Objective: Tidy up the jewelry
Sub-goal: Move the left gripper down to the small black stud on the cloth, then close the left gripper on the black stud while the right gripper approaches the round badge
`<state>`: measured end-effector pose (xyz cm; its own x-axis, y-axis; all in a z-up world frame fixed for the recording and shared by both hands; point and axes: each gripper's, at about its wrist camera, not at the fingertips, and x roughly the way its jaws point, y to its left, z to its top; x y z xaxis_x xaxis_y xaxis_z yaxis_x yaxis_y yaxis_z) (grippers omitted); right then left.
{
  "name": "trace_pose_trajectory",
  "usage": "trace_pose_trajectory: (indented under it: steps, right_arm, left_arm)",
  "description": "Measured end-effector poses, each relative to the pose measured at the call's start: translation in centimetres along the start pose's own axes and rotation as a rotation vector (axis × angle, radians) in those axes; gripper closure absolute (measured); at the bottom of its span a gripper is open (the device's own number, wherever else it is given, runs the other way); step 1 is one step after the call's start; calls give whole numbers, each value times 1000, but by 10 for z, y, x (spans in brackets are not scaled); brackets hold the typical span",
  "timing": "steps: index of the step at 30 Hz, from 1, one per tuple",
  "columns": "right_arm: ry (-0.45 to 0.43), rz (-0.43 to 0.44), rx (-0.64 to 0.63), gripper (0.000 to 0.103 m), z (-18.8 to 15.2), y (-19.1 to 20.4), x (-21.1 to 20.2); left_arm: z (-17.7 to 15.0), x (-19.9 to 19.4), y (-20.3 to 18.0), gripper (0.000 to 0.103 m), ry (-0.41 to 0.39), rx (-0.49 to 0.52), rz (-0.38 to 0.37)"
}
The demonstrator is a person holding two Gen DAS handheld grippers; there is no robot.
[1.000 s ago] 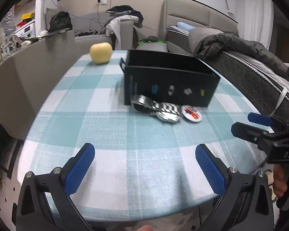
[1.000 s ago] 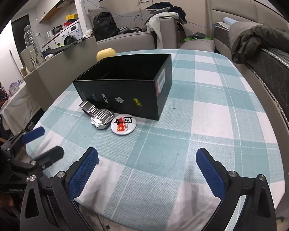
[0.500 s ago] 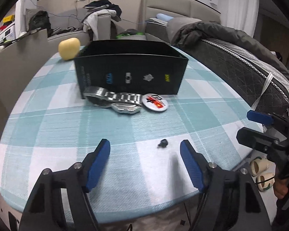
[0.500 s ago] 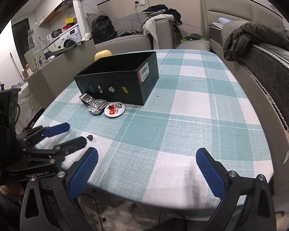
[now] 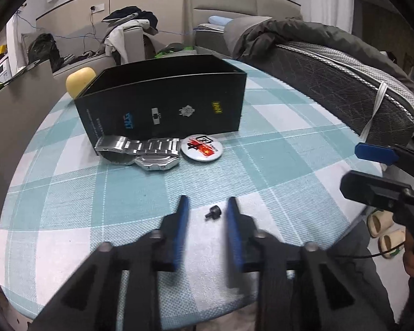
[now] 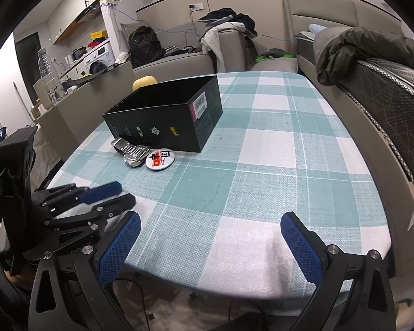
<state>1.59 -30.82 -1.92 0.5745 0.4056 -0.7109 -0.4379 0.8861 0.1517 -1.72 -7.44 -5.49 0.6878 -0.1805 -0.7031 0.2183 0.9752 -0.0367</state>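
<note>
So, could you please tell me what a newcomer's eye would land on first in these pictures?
Probably the open black box in the middle of the checked tablecloth, with a steel watch and a round badge lying along its front. Nearer, the left gripper is closing around a tiny dark stud.

Left wrist cam: at the near table (image 5: 276, 171) edge, angled down and forward, close to the cloth. Right wrist cam: same near edge, further toward the table's right side, angled down, facing across toward the far-left corner. Both views share the black box (image 5: 162, 107) (image 6: 162, 118), watch (image 5: 140, 151) (image 6: 131, 150), badge (image 5: 202, 147) (image 6: 158, 160), and each shows the other gripper at its side.
</note>
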Motion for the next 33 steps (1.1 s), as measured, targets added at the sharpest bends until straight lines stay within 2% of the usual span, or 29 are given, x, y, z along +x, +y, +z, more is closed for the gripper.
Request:
trace_pose_trajectory:
  steps: [2, 7, 14, 20, 22, 26, 33]
  right_arm:
    - [-2, -5, 3, 1, 0, -1, -1]
    - [1, -8, 4, 1, 0, 1, 1]
    - [15, 19, -21, 1, 12, 11, 15]
    - [65, 89, -67, 24, 32, 32, 47]
    - [93, 112, -93, 36, 38, 41, 62]
    - [132, 85, -151, 36, 46, 56, 83]
    - [163, -1, -249, 47, 54, 72, 103]
  left_arm:
    - [-3, -2, -2, 96, -7, 7, -16]
    - [-5, -6, -4, 96, -23, 14, -36]
    - [-3, -21, 9, 96, -72, -28, -11]
    - [-2, -27, 31, 96, -98, -103, 8]
    - [-3, -28, 35, 96, -99, -120, 13]
    - [-3, -27, 45, 96, -104, -143, 21]
    - [-2, -25, 61, 96, -106, -175, 25]
